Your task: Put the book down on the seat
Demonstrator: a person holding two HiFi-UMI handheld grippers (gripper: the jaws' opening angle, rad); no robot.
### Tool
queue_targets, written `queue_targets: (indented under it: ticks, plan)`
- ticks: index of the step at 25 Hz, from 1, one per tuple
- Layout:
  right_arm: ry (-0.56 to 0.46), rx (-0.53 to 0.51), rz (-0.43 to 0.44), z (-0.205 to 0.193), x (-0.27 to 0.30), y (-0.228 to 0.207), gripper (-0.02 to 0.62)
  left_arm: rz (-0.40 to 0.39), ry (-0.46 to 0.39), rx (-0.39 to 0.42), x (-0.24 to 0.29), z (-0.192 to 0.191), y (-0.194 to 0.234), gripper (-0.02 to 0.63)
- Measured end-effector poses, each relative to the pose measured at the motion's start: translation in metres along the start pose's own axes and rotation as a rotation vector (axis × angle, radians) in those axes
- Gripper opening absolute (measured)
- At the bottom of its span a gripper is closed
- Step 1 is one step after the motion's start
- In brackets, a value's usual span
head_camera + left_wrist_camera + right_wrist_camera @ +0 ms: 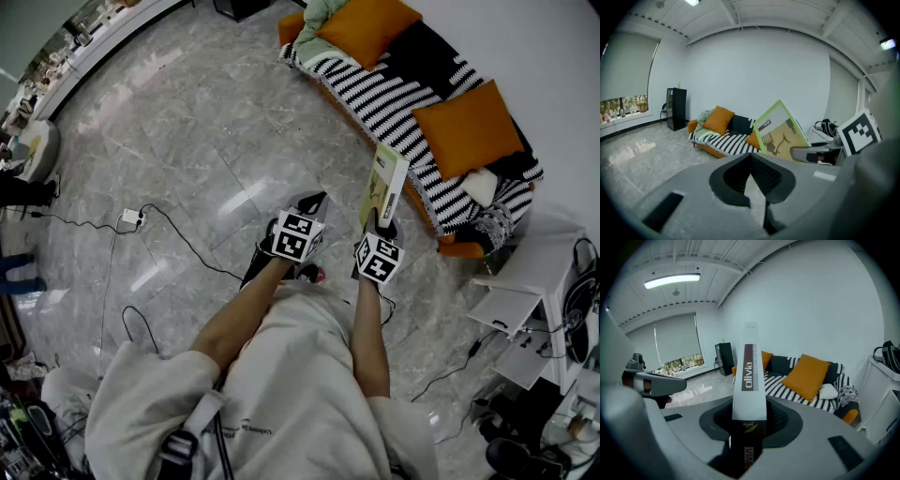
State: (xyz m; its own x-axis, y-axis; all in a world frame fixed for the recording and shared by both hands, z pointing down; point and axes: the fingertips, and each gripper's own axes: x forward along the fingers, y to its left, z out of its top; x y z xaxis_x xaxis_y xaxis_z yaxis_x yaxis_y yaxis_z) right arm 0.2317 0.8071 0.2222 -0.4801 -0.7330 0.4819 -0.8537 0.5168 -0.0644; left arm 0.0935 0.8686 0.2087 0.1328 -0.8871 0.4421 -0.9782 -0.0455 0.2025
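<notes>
The book (385,183) stands upright on edge above the floor, with my right gripper (381,225) shut on its lower end. In the right gripper view its white spine (750,376) rises straight out of the right gripper (749,420), whose pads press on both sides. The left gripper view shows its green-edged cover (780,133), tilted, in front of the sofa. The sofa seat (394,98), under a black-and-white striped cover, lies just beyond the book. My left gripper (314,202) hangs beside it on the left, shut and empty (751,161).
Two orange cushions (469,127) (366,28), a white pillow (480,186) and a green blanket (319,19) lie on the sofa. A white shelf unit (534,281) stands to the right. Cables and a power strip (131,217) trail across the marble floor. A black cabinet (675,108) stands by the far wall.
</notes>
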Motion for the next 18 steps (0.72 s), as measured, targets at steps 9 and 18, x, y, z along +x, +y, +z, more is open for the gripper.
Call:
queue_targets:
  ticks: [9,18]
  plan:
    - [-0.020,0.024,-0.016,-0.012,-0.010,0.001,0.118,-0.035,0.040,0.031,-0.004,-0.015,-0.002,0.009]
    - [-0.036,0.043,-0.072,-0.018,-0.028,-0.012,0.118,-0.083,0.055,0.040,0.009,-0.021,-0.020,0.009]
